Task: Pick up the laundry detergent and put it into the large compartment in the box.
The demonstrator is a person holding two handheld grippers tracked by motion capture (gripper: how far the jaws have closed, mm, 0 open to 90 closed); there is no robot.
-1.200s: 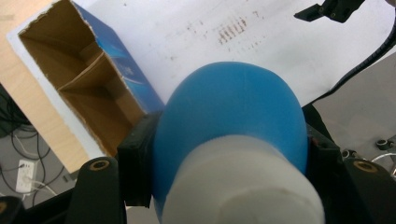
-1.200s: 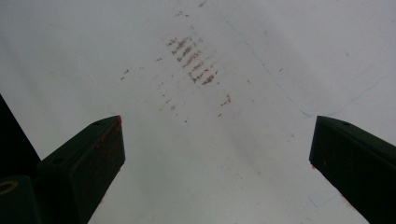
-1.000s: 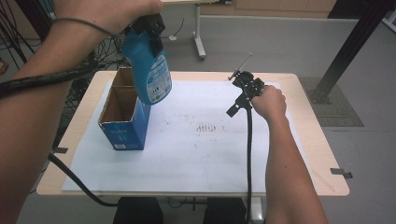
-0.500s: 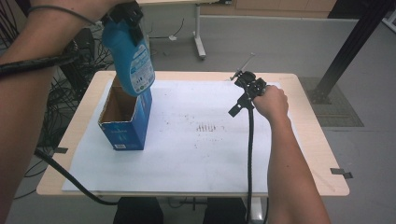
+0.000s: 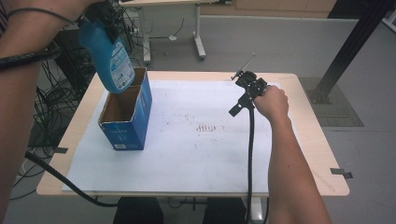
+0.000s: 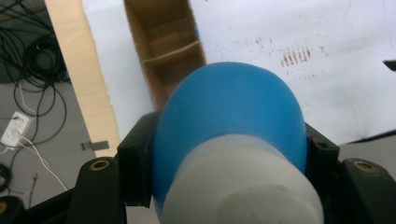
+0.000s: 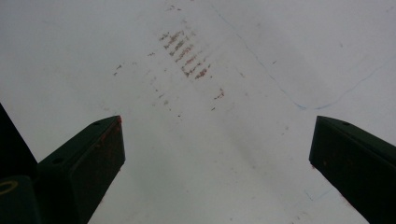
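A blue bottle (image 5: 109,56) with a white cap hangs tilted above the open blue cardboard box (image 5: 125,112) at the table's left. My left gripper (image 5: 106,18) is shut on the bottle's upper end. In the left gripper view the bottle (image 6: 229,126) sits clamped between the two black jaws, with the box's brown inside (image 6: 170,51) below it. My right gripper (image 5: 236,109) hovers over the white sheet right of centre, open, nothing between its jaws. The right gripper view looks down on the sheet with brown smudges (image 7: 187,51).
A white sheet (image 5: 196,144) covers most of the wooden table (image 5: 308,154). Brown smudges (image 5: 208,127) mark its middle. Cables (image 5: 60,177) trail off the left front edge, and a tangle of cords lies on the floor at left. A second table's legs (image 5: 198,32) stand behind.
My left gripper has carried the blue bottle up and to the left, from beside the box to higher above its far end. The right gripper has stayed put.
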